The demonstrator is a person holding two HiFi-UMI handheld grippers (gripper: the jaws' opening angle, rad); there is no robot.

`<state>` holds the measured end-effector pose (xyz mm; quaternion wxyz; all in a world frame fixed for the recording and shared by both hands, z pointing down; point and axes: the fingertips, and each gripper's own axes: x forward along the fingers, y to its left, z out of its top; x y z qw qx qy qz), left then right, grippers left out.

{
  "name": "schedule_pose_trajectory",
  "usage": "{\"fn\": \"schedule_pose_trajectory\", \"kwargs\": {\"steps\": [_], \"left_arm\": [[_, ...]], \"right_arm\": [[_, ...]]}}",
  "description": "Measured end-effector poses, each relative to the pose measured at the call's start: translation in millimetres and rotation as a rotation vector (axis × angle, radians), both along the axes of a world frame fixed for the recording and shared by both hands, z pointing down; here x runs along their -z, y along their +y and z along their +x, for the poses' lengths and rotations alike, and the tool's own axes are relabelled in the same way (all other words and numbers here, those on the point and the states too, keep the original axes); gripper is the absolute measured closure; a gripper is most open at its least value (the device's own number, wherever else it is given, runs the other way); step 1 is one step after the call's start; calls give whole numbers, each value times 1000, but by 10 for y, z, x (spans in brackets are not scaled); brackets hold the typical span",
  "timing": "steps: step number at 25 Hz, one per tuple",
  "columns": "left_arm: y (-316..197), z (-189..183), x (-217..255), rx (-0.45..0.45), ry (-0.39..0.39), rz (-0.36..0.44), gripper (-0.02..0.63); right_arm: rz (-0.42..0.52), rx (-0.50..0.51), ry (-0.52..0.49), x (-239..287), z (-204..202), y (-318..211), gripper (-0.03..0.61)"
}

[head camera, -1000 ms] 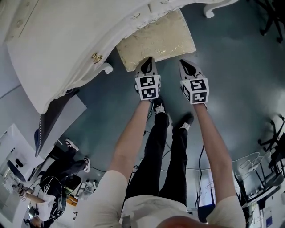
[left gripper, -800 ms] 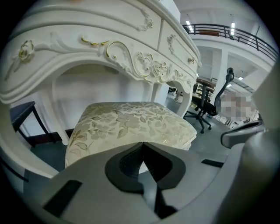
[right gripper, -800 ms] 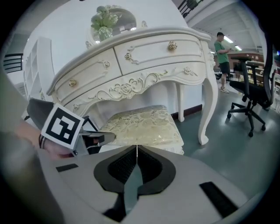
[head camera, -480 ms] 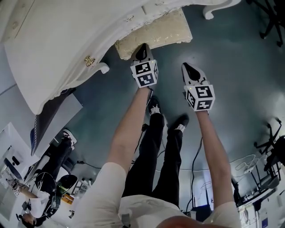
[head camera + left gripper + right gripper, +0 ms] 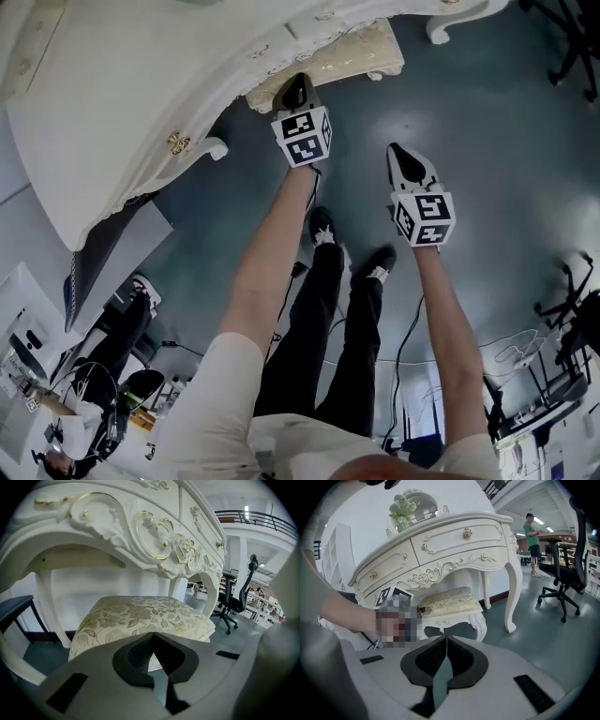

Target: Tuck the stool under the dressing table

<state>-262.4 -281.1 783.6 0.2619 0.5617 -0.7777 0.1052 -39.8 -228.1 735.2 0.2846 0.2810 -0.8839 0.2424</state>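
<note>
The stool point(image 5: 342, 58), with a cream floral cushion and white carved legs, stands mostly beneath the white dressing table point(image 5: 141, 84); only its near edge shows. My left gripper point(image 5: 296, 86) is shut, its tip pressed against the cushion's front edge. In the left gripper view the cushion point(image 5: 140, 617) fills the space just past the shut left gripper point(image 5: 152, 635), under the table's carved gilt apron point(image 5: 140, 536). My right gripper point(image 5: 401, 156) is shut and empty, over the floor to the right, apart from the stool. The right gripper view shows the right gripper point(image 5: 446, 638), the stool point(image 5: 450, 603) and the table point(image 5: 440, 545).
A curved table leg point(image 5: 441, 23) stands to the stool's right. A black office chair point(image 5: 562, 573) is farther right, with a person point(image 5: 531, 527) behind it. A dark chair point(image 5: 14, 613) sits left of the stool. The holder's feet point(image 5: 323, 227) are behind the grippers. Wire racks point(image 5: 525, 356) stand lower right.
My left gripper has pushed forward and the stool has slid farther under the table. The right gripper has dropped back and come away from the stool.
</note>
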Motion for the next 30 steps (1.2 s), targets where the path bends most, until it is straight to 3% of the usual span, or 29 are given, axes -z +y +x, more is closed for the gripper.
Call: {"fn": "schedule_pose_trajectory", "kwargs": {"steps": [12, 16, 30], "left_arm": [[-577, -100, 18, -4, -31, 57, 598], [-688, -94, 93, -30, -53, 32, 598], [8, 257, 411, -115, -11, -43, 598]], "right_arm": [[-11, -51, 37, -79, 418, -20, 534], [-13, -68, 33, -43, 475, 4, 534], [-11, -65, -12, 370, 230, 179, 534]]}}
